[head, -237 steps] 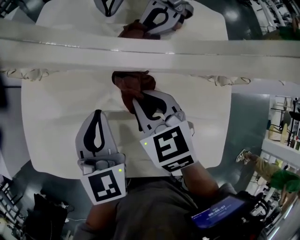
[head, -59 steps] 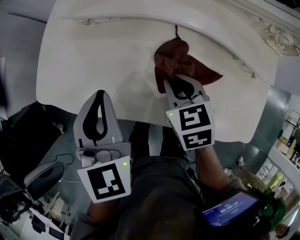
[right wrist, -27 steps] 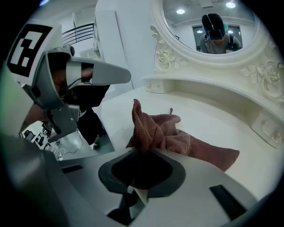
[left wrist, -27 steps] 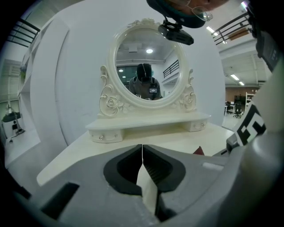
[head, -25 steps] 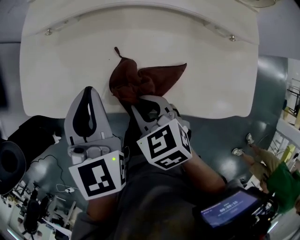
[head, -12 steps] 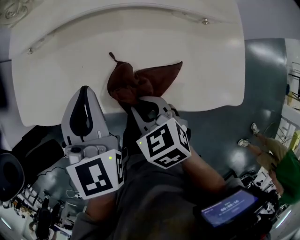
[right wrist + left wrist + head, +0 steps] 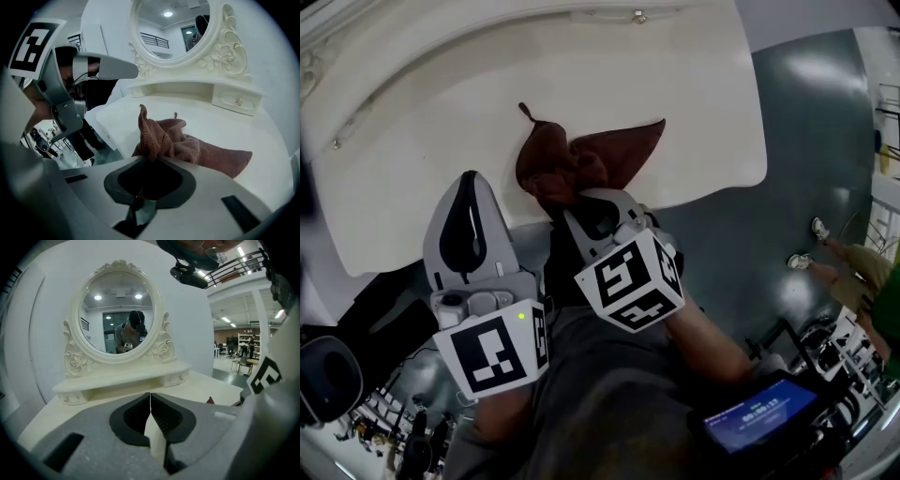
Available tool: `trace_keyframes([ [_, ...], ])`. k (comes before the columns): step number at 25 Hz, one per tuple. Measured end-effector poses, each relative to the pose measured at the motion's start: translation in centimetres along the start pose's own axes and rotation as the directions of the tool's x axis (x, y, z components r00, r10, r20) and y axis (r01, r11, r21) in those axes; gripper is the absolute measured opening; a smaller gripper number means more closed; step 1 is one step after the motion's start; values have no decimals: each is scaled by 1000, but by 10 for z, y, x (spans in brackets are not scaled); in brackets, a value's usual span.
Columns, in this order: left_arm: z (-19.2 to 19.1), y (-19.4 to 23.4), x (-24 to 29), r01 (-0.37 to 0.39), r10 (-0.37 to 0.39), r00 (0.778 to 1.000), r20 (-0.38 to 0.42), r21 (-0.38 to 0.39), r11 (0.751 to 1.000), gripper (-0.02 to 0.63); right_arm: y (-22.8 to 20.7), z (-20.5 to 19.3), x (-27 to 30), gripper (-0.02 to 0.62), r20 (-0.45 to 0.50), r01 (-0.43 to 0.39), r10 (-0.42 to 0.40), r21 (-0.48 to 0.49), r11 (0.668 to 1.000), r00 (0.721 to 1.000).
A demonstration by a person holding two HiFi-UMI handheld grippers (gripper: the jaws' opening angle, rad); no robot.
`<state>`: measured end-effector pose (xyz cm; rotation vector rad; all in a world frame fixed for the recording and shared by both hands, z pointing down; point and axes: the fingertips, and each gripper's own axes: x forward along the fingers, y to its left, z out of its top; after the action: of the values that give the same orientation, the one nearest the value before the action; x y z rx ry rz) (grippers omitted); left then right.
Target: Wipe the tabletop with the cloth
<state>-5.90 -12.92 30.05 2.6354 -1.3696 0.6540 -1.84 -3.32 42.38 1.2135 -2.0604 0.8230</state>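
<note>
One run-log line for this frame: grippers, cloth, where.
right gripper: shut on brown cloth | cloth: bunched, on white tabletop near front edge | left gripper: shut, empty, left of cloth

My reddish-brown terry cloth (image 7: 586,164) lies crumpled on the cream tabletop (image 7: 422,159), close to the tabletop's front edge. My right gripper (image 7: 581,206) pinches one bunched end. A flatter corner spreads across the tabletop, and a twisted tip sticks up.
</note>
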Motion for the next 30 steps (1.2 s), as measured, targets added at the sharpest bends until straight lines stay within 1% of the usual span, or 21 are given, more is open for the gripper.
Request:
trace_keyframes([
  [6,14,-41,19,53,-53,999,3,27,998,18,-35,-13,-19,48,13,31,-31,48,998,999],
  [15,22,-100,34,122,-123,992,5,64,990,18,-75,-41,-47,48,29,78,-82,115,990,996],
  [30,42,-195,62,242,-244,970,3,128,962,18,-140,-82,-92,48,49,150,-165,226,963,985],
])
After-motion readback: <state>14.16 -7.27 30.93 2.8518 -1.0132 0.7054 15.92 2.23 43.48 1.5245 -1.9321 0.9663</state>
